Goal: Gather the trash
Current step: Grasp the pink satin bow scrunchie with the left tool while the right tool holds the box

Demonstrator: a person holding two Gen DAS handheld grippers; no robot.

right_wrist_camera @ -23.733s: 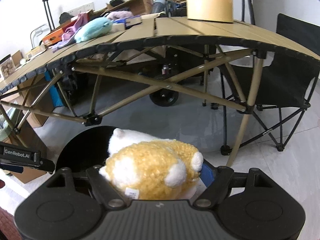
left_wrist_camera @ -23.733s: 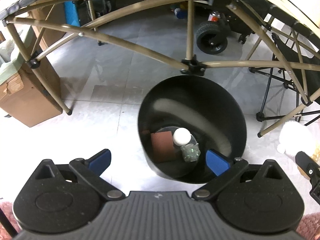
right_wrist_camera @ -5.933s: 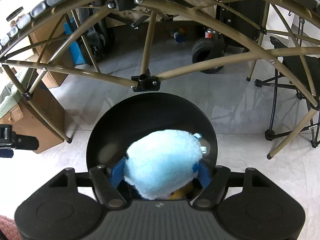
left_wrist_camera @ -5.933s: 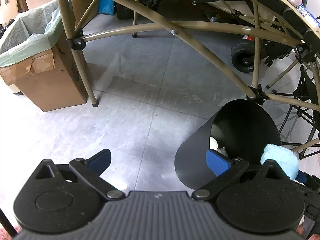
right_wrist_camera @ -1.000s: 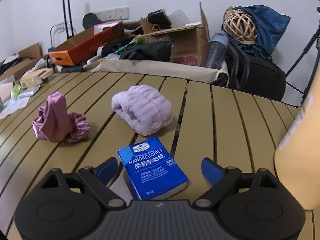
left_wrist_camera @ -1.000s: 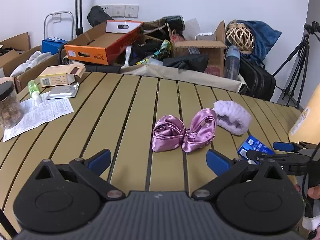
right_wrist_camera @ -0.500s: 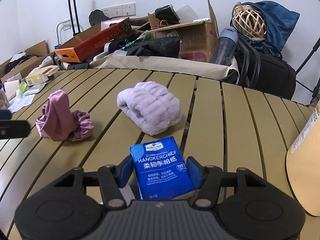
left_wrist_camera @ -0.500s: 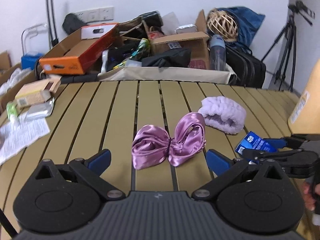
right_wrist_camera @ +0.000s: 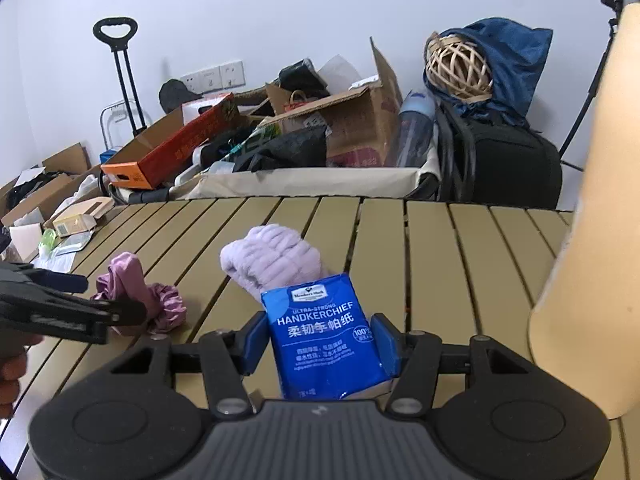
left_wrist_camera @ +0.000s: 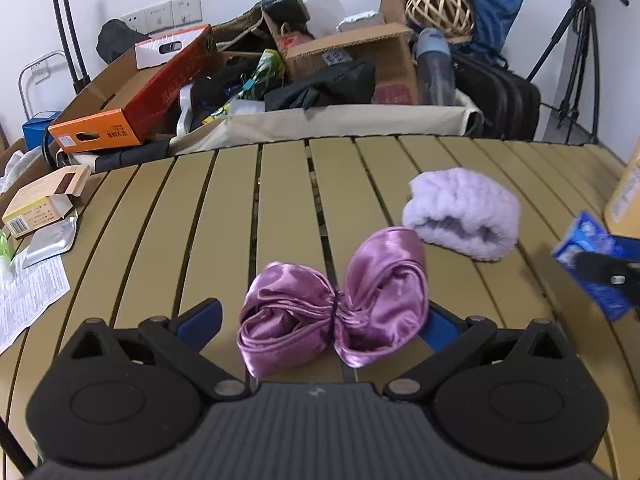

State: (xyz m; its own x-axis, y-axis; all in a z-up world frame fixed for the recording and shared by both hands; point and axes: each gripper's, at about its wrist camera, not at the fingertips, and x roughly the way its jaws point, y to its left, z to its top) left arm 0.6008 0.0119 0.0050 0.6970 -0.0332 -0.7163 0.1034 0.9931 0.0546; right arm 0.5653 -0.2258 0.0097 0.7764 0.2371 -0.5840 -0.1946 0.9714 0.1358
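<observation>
A pink satin bow (left_wrist_camera: pixel 334 304) lies on the slatted tan table (left_wrist_camera: pixel 224 216) between the open fingers of my left gripper (left_wrist_camera: pixel 320 322). It also shows in the right wrist view (right_wrist_camera: pixel 138 294). My right gripper (right_wrist_camera: pixel 322 344) is shut on a blue handkerchief tissue pack (right_wrist_camera: pixel 326 344) and holds it lifted and tilted above the table. The pack also shows at the right edge of the left wrist view (left_wrist_camera: pixel 592 268). A lilac fluffy headband (left_wrist_camera: pixel 462 214) lies just beyond the bow, behind the pack in the right wrist view (right_wrist_camera: pixel 272 260).
A tall tan cylinder (right_wrist_camera: pixel 592 240) stands close on the right. A small open carton (left_wrist_camera: pixel 44 200), a foil pouch (left_wrist_camera: pixel 50 240) and a printed sheet (left_wrist_camera: pixel 28 300) lie at the table's left. Behind the table stand cluttered boxes (left_wrist_camera: pixel 352 60), an orange box (left_wrist_camera: pixel 132 96) and a tripod (left_wrist_camera: pixel 576 56).
My right gripper has closed on the tissue pack and lifted it off the table. My left gripper has moved forward so the bow sits between its fingers.
</observation>
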